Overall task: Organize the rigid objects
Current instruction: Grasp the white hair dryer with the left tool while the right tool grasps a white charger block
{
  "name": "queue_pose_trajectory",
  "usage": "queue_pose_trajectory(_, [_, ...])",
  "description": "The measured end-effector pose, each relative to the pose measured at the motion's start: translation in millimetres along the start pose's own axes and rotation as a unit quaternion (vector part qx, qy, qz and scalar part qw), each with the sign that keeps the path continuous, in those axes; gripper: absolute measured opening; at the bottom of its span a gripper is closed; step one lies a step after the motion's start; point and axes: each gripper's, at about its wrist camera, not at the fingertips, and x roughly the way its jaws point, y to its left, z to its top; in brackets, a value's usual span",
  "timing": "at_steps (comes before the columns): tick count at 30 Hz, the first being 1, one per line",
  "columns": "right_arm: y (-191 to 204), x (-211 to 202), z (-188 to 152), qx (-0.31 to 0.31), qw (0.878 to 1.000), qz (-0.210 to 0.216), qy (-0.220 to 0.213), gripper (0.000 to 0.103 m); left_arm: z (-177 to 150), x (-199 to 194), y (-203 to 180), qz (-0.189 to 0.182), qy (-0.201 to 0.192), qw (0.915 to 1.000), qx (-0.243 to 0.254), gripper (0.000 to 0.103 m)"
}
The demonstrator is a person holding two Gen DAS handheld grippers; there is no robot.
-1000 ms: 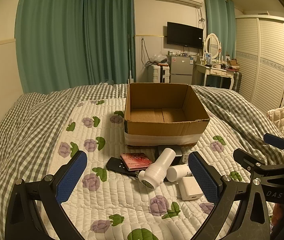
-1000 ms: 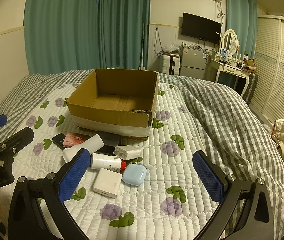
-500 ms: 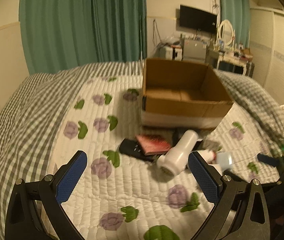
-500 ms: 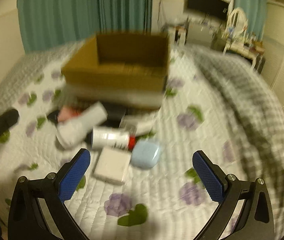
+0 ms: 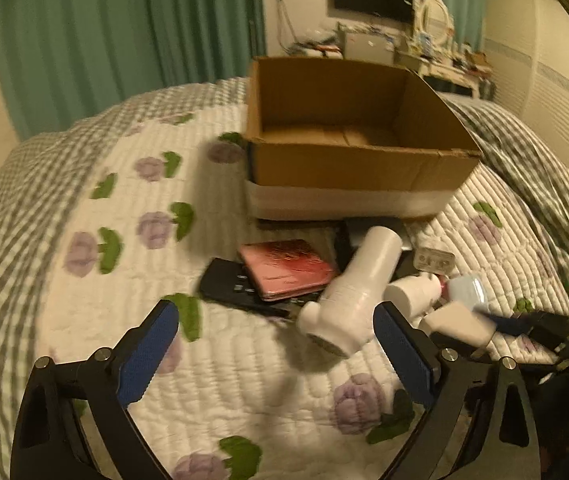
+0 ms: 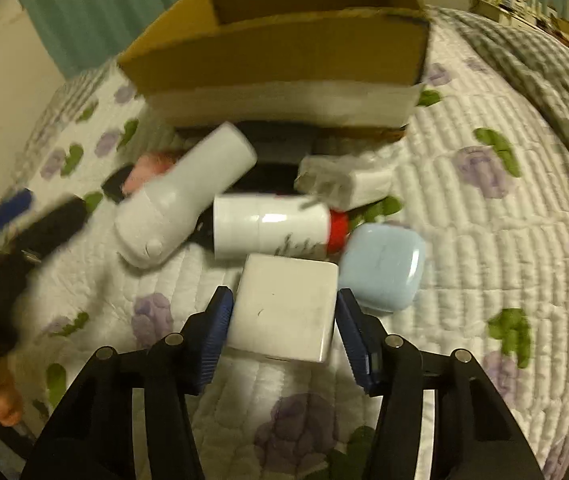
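Right hand-held gripper: blue pads bracket the flat white square charger block lying on the floral quilted bed, the pads close at both side faces, though firm contact cannot be told. At the block's 12 o'clock a white cylindrical bottle with a red cap lies with its long axis running 9-to-3 o'clock, cap toward 3; a pale blue rounded case sits at 2 o'clock. Left hand-held gripper: released, jaws wide and empty, with the open brown cardboard box at its 12 o'clock.

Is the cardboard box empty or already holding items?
Empty as far as visible: the cardboard box shows only its bare floor in the left wrist view, though its near wall hides the front strip.
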Motion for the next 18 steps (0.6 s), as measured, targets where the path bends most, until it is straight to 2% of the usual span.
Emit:
queue_pose_trajectory(3, [-4.1, -25.0, 8.8, -0.017, 0.999, -0.032, -0.034, 0.048, 1.3, 14.2, -9.8, -0.011, 0.021, 0.9996, 0.014, 0.093])
queue_pose_trajectory(4, [-5.0, -30.3, 13.4, -0.025, 0.998, -0.044, -0.043, 0.017, 1.8, 19.9, -13.7, -0.012, 0.027, 0.9993, 0.02, 0.088])
queue_pose_trajectory(5, [-8.0, -36.1, 17.5, -0.029, 0.996, -0.059, -0.055, 0.006, 2.4, 25.9, -18.9, -0.014, 0.033, 0.9989, 0.03, 0.086])
queue_pose_trajectory(7, [-13.6, -39.7, 25.3, -0.022, 0.996, -0.061, -0.06, 0.006, 3.6, 36.4, -27.0, -0.022, 0.044, 0.9977, 0.046, 0.084])
queue_pose_trajectory(10, [-21.3, -32.3, 26.2, -0.019, 0.998, -0.051, -0.041, 0.006, 1.6, 48.6, -40.1, -0.032, 0.058, 0.9947, 0.078, 0.07])
queue_pose_trajectory(12, [-27.3, -26.5, 23.4, -0.006, 0.999, -0.037, -0.031, 0.006, -1.6, 51.2, -45.9, -0.03, 0.055, 0.9929, 0.101, 0.069])
queue_pose_trajectory(14, [-35.3, -25.0, 21.9, 0.012, 0.999, -0.015, -0.025, 0.006, -2.3, 50.9, -44.8, -0.041, 0.053, 0.9925, 0.102, 0.068])
queue_pose_trajectory(15, [-34.6, -22.8, 20.3, 0.015, 0.999, -0.016, -0.024, 0.011, -2.6, 50.3, -42.7, -0.047, 0.053, 0.9928, 0.096, 0.068])
queue_pose_trajectory(16, [-34.7, -22.4, 19.1, 0.016, 0.999, -0.02, -0.024, 0.021, -2.5, 49.9, -40.8, -0.051, 0.053, 0.9929, 0.093, 0.068])
queue_pose_trajectory(18, [-35.0, -21.4, 15.7, 0.025, 0.999, -0.028, -0.024, 0.034, -4.7, 45.7, -37.2, -0.055, 0.047, 0.9938, 0.085, 0.068])
